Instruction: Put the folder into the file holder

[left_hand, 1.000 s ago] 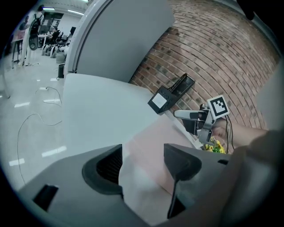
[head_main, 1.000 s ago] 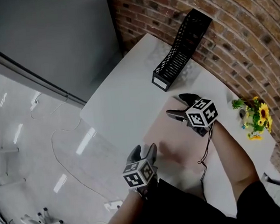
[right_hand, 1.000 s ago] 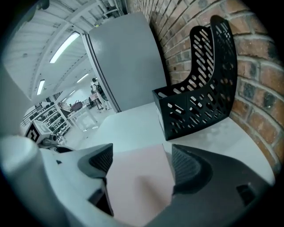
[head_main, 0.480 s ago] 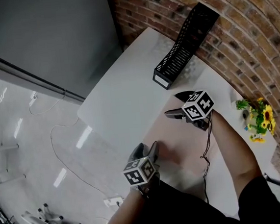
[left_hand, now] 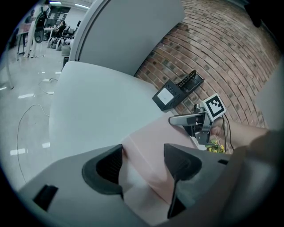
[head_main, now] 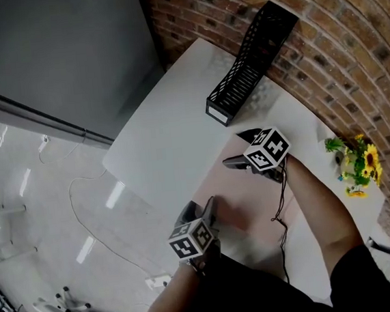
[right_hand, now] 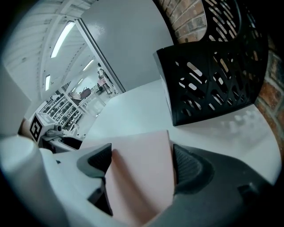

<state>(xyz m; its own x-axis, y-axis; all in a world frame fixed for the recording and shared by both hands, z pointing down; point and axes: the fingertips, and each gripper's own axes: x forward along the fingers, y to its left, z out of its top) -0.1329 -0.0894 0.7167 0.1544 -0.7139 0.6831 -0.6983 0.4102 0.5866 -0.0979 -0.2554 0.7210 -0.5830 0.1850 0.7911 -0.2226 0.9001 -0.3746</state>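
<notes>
With jaws wide apart, the left gripper (left_hand: 143,156) and right gripper (right_hand: 141,159) each straddle an opposite end of the pink folder (head_main: 243,192) flat on the counter (head_main: 159,141), likely for a level two-point lift toward the file holder (head_main: 244,65) ahead of the right jaws.

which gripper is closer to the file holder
Right. The right gripper sits just short of the file holder; the left gripper is farther, at the opposite corner of the folder.

- head view: high above the file holder (head_main: 248,64), looking steeply down.
- left gripper view: low, facing the file holder from well apart.
- right gripper view: low, near the file holder's end.
- all three share the file holder.
</notes>
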